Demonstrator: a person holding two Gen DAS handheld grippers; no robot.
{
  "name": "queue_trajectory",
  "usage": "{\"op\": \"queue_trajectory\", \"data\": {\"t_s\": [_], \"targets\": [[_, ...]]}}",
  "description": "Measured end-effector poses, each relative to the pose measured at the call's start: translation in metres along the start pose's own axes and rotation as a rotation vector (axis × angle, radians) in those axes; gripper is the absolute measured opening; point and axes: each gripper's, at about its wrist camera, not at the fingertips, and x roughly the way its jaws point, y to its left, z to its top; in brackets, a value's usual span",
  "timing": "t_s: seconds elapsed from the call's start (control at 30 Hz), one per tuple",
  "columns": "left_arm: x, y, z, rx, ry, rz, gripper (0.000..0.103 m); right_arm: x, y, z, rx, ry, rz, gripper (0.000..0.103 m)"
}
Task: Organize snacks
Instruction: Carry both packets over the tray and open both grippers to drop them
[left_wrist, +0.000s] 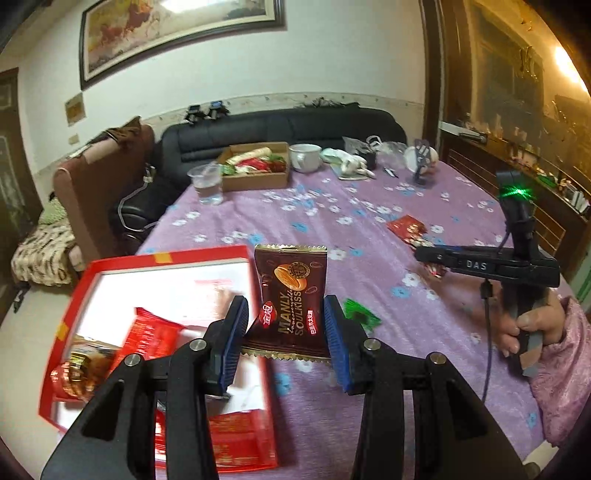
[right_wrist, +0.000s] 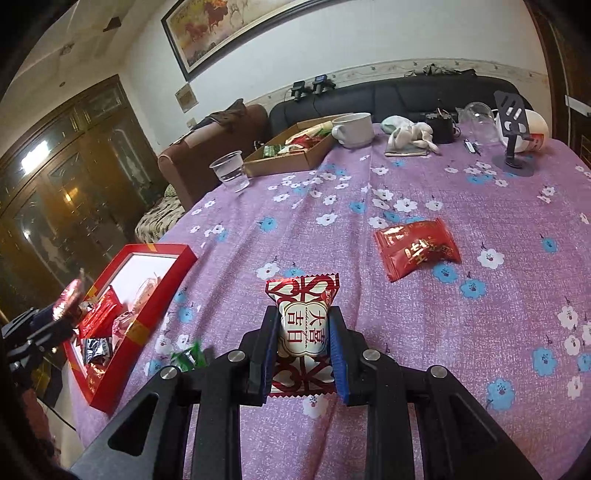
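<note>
Left wrist view: the worktop (left_wrist: 369, 221) fills most of what I see, draped in a soft purple cloth printed with white and blue flowers. At its near left corner sits the red box (left_wrist: 162, 260), a shallow cardboard tray with a white floor and taped rims; several glossy red and dark packets already lie in it, so I judge it the collection point. A brown cardboard tray (left_wrist: 258, 181) of other snacks sits far back beside a clear plastic cup (left_wrist: 208, 184) and a white mug (left_wrist: 304, 157).

My left tongs (left_wrist: 286, 325) pinch a dark brown foil packet (left_wrist: 291, 295) by its sides, upright, crimped gold edges top and bottom, just beside the box's right rim. I read this as carrying it in.

Right wrist view: my right tongs (right_wrist: 303, 332) grip a puffy red-and-white wrapped sweet (right_wrist: 303, 325), also upright, above the cloth. A loose red packet (right_wrist: 417, 247) lies flat further out and a small crinkly green candy (right_wrist: 190, 356) near the box; both remain unsorted.
</note>
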Motion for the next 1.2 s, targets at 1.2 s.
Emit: {"op": "queue_trajectory", "data": {"t_s": [1.2], "targets": [[-0.013, 0.079, -0.028, -0.101, -0.038, 0.211, 0.040, 0.049, 0.168, -0.001, -0.067, 0.049, 0.246, 0.026]]}}
